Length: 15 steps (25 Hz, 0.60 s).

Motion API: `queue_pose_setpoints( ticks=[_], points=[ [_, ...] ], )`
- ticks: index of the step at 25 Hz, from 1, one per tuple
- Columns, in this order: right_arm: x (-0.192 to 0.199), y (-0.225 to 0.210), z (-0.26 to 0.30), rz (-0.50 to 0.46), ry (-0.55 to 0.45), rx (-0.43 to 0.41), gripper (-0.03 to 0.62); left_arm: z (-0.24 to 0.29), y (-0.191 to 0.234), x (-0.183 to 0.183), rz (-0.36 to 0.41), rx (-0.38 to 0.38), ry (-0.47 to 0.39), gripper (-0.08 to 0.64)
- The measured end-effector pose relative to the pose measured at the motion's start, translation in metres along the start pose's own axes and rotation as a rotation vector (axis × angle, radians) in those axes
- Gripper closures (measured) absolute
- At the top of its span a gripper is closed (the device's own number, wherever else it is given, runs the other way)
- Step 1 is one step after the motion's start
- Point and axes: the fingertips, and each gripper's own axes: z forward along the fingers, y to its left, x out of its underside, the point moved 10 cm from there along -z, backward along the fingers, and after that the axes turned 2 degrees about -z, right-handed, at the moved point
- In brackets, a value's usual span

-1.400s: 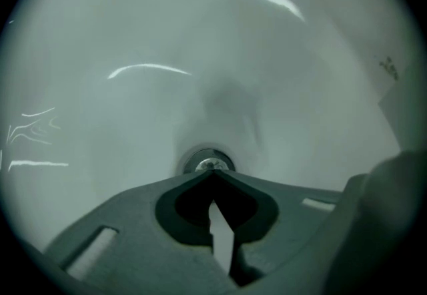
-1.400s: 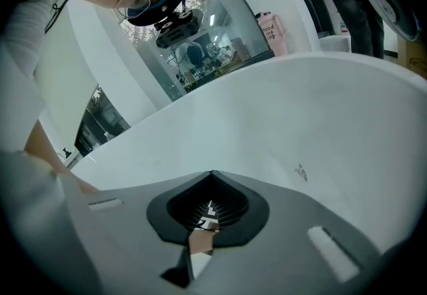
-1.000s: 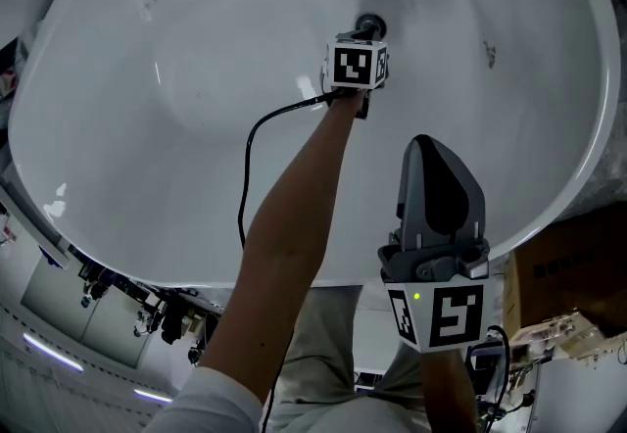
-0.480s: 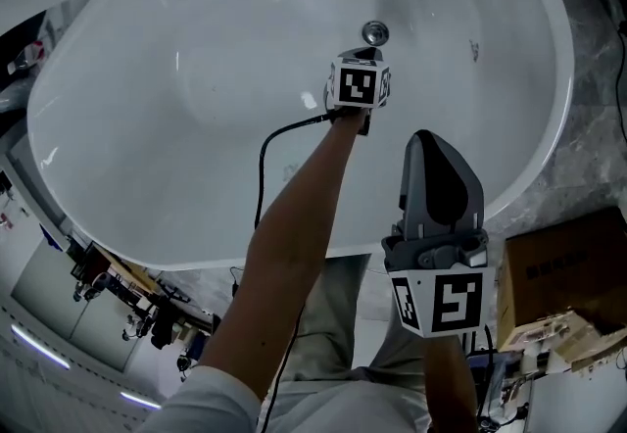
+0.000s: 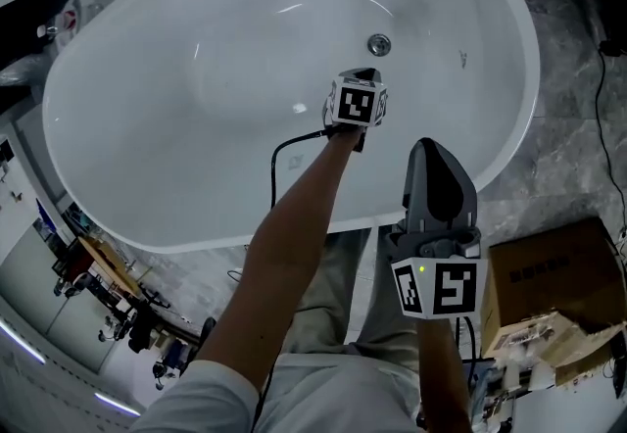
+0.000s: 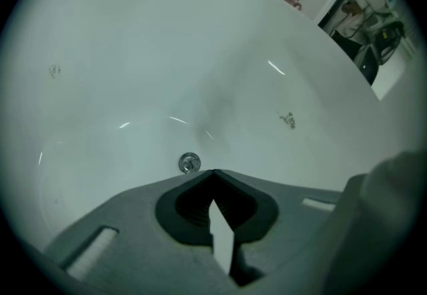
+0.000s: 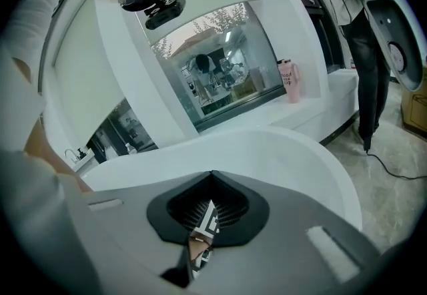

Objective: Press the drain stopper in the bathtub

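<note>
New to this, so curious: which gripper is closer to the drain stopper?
The left gripper, reaching out over the bathtub near the drain stopper; the right gripper hangs back by the near rim.

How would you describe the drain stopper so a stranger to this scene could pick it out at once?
Find the large white oval bathtub filling the upper head view. On its floor, just beyond the shut left tool, lies the drain stopper. It is the only small round metal disc there; the other marks on the white are faint specks.
</note>
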Motion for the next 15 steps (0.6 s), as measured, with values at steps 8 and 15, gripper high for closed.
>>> queue_pose_setpoints(
  ticks=[8,15],
  points=[
    [-0.025,0.032,-0.040,-0.033,-0.018,-0.013,0.589,-0.063,-0.017,0.004,0.005,0.030,-0.046,0.557],
    [-0.041,0.056,-0.069,-0.055,-0.007,-0.071,0.589,-0.124,-0.032,0.005,0.026,0.053,-0.117,0.557]
  ],
)
